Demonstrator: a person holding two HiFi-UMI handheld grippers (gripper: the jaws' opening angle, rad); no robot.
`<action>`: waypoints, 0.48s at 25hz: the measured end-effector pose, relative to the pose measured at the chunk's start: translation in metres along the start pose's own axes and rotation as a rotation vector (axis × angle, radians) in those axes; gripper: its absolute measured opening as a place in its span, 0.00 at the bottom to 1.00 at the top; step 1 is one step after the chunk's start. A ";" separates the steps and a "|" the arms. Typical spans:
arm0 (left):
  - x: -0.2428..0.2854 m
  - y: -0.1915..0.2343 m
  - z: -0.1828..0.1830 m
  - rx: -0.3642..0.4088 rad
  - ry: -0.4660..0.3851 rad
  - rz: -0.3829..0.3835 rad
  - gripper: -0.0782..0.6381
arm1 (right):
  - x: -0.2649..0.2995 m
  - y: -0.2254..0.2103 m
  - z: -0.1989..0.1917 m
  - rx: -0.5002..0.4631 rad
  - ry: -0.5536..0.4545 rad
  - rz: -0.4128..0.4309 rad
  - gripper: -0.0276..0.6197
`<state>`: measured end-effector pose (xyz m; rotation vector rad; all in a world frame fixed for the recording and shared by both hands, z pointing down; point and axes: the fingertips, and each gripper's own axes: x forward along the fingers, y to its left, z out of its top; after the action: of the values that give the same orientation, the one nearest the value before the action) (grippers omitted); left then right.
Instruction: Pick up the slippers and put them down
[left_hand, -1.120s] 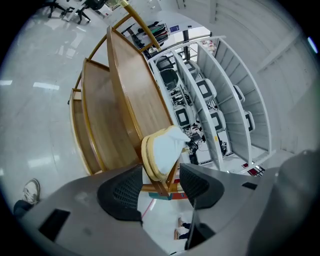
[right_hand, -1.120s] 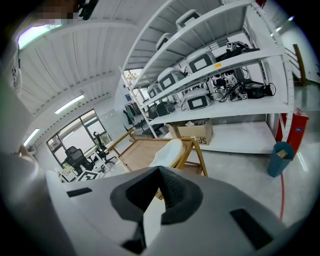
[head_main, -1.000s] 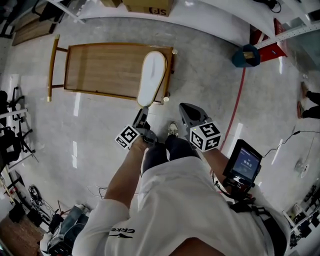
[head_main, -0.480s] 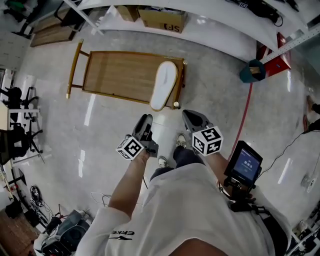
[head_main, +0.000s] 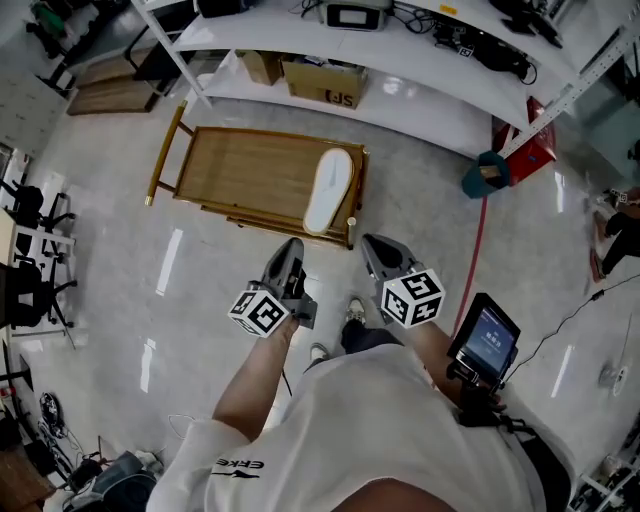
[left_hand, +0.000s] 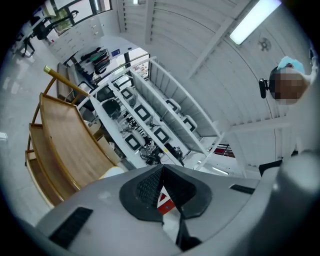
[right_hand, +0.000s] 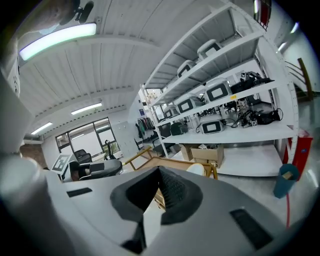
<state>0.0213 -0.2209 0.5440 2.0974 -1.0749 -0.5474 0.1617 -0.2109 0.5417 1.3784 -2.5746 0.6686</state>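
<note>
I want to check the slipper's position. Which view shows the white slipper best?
The head view: the white slipper lies whole on the wooden cart's top, near its right end. The left gripper view shows only a pale sliver; the right gripper view shows just its rounded tip.
</note>
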 end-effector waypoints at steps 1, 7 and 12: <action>-0.005 -0.006 0.004 0.014 -0.006 -0.008 0.12 | -0.004 0.006 0.005 -0.010 -0.014 0.000 0.04; -0.043 -0.041 0.028 0.133 -0.019 -0.055 0.11 | -0.035 0.043 0.033 -0.068 -0.099 -0.012 0.04; -0.081 -0.059 0.046 0.232 -0.036 -0.054 0.11 | -0.058 0.084 0.043 -0.106 -0.156 -0.013 0.04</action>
<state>-0.0229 -0.1485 0.4738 2.3308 -1.1521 -0.5082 0.1292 -0.1461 0.4577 1.4658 -2.6727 0.4315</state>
